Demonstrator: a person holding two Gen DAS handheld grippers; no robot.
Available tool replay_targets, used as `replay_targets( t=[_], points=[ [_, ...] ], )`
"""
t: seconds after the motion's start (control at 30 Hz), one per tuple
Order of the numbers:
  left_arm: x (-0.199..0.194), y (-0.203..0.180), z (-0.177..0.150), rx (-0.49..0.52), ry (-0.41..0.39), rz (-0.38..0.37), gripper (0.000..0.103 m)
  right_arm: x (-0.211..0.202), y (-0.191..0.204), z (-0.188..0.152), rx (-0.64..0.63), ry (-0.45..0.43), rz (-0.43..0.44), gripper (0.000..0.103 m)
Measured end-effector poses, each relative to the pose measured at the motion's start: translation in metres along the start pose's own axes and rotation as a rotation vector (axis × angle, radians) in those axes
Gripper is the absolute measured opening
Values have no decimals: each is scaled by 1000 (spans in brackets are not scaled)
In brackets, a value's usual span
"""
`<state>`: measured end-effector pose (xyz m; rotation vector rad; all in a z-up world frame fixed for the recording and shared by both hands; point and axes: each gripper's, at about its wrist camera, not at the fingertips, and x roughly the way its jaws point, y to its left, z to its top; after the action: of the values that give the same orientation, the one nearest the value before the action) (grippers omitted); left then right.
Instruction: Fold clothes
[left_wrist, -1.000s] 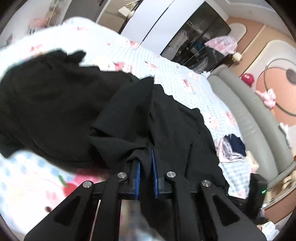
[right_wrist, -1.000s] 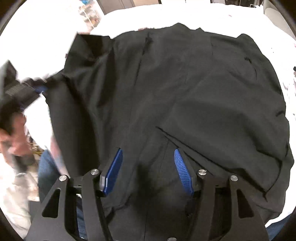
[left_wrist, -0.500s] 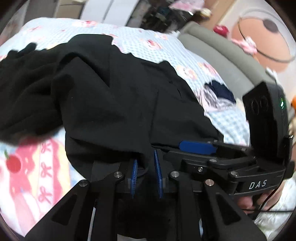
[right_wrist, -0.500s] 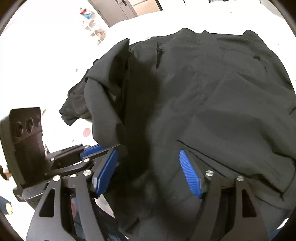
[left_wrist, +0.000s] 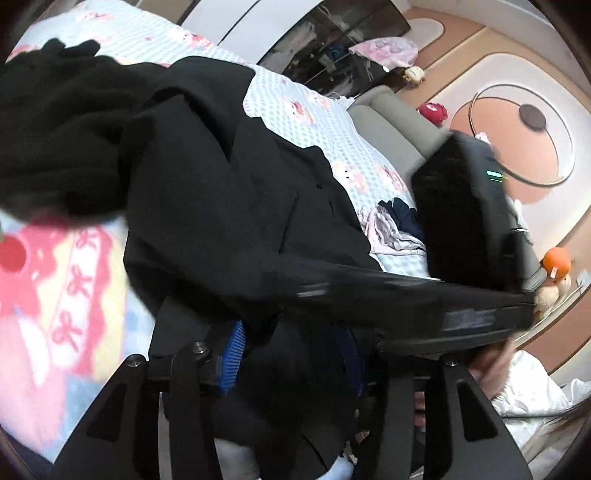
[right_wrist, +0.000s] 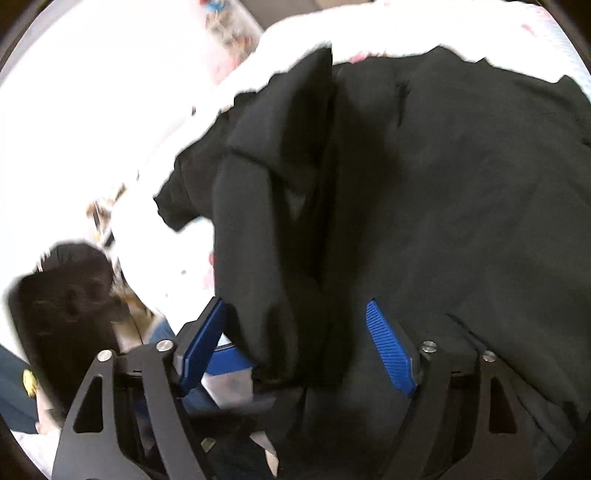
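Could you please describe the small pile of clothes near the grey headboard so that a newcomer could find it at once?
Start from the bed sheet, pale blue with pink cartoon prints, and follow it toward the padded grey headboard. Just past the edge of the large black garment lies the small crumpled pile. Unlike the plain black clothing, it mixes pale lilac-white with navy.

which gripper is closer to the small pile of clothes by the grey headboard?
Right. In the left wrist view, the right gripper reaches across just below the small pile; the left gripper sits lower, over the black garment.
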<state>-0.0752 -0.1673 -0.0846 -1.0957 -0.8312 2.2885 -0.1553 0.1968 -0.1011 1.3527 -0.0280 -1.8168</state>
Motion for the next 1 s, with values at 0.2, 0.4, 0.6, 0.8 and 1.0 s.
replay_targets(
  t=[0.2,0.4,0.6,0.8,1.0],
  points=[
    [-25,12,13,-14,-18,-41,57,-9,7,10,-50,-68,-112,4],
    [-21,88,30,-455,-135,-30,59,-45,1,-2,7,-213,-199,3],
    [32,109,40,-657,-141,-224,65,-53,-4,-17,36,-242,-225,2],
    [59,103,52,-651,-194,-279,33,-38,-18,-27,82,-166,-242,3],
    [18,77,66,-488,-291,-59,5,-34,-5,-29,61,-140,-196,7]
  ],
)
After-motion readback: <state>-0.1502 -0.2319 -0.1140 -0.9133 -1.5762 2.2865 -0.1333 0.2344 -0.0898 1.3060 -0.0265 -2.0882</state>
